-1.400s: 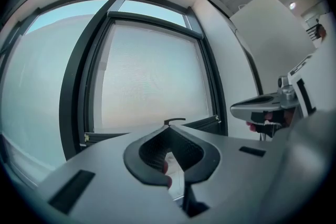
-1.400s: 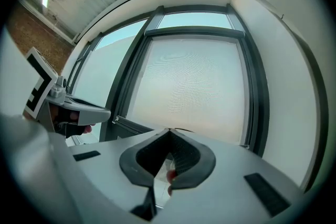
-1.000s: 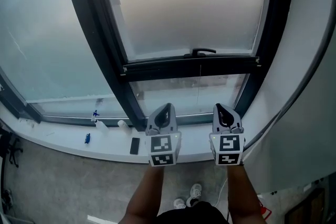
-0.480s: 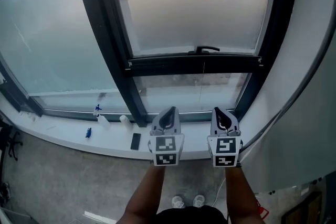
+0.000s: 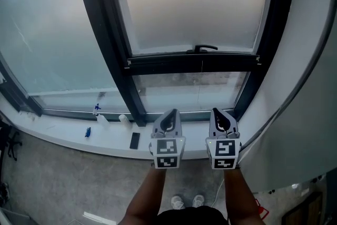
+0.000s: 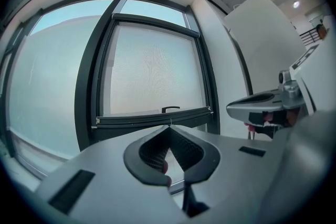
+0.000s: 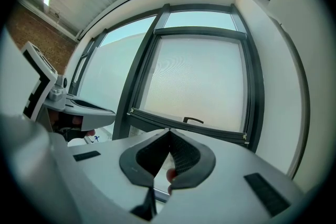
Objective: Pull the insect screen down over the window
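Observation:
The insect screen (image 5: 195, 2) covers the upper pane of the dark-framed window. Its dark bottom bar (image 5: 195, 64) with a small black handle (image 5: 205, 49) hangs partway down, and bare glass shows below it. My left gripper (image 5: 169, 113) and right gripper (image 5: 217, 113) are held side by side below the bar, near the sill, apart from the screen. Both are shut with nothing between the jaws. The left gripper view has its closed tip (image 6: 169, 129) under the bar (image 6: 152, 119) and handle (image 6: 170, 109). The right gripper (image 7: 169, 132) likewise points level toward the handle (image 7: 193, 120).
On the white sill (image 5: 68, 137) lie a blue-capped bottle (image 5: 97, 110), a small white bottle (image 5: 124, 119), a blue item (image 5: 87, 132) and a flat black object (image 5: 135, 140). A white wall (image 5: 310, 87) closes in on the right. The person's shoes (image 5: 184, 201) are on the grey floor.
Both grippers have drifted slightly lower and back from the window, still shut and side by side. The screen's bottom bar has stayed at the same height.

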`<state>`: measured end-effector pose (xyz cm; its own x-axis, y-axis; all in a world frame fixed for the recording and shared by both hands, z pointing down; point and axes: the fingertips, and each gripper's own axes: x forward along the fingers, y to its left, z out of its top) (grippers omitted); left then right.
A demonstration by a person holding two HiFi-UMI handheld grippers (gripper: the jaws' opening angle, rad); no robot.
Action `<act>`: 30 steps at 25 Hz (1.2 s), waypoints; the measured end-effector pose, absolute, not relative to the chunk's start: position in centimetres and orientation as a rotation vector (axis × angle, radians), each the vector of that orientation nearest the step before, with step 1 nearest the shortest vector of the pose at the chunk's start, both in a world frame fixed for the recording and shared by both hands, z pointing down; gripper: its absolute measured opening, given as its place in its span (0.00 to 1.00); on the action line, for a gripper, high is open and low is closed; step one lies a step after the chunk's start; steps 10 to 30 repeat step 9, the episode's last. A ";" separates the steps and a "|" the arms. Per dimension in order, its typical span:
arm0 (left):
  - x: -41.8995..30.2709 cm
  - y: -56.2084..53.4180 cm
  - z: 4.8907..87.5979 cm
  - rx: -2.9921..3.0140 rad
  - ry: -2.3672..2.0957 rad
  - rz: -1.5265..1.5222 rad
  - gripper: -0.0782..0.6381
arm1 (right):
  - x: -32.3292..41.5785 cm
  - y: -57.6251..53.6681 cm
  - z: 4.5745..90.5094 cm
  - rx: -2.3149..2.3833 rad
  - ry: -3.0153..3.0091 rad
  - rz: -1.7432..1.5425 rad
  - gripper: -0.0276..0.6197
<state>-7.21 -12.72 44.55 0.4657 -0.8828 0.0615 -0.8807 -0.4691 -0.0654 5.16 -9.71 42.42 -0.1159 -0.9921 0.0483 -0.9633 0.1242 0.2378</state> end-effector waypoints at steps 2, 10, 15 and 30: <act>-7.3 -12.5 44.7 -2.668 1.613 -0.144 0.11 | 5.1 -9.5 42.4 1.954 -2.201 -0.219 0.05; -7.5 -12.1 45.4 -2.678 1.609 -0.155 0.11 | 5.3 -9.0 42.8 1.957 -2.188 -0.231 0.05; -7.5 -12.1 45.4 -2.678 1.609 -0.155 0.11 | 5.3 -9.0 42.8 1.957 -2.188 -0.231 0.05; -7.5 -12.1 45.4 -2.678 1.609 -0.155 0.11 | 5.3 -9.0 42.8 1.957 -2.188 -0.231 0.05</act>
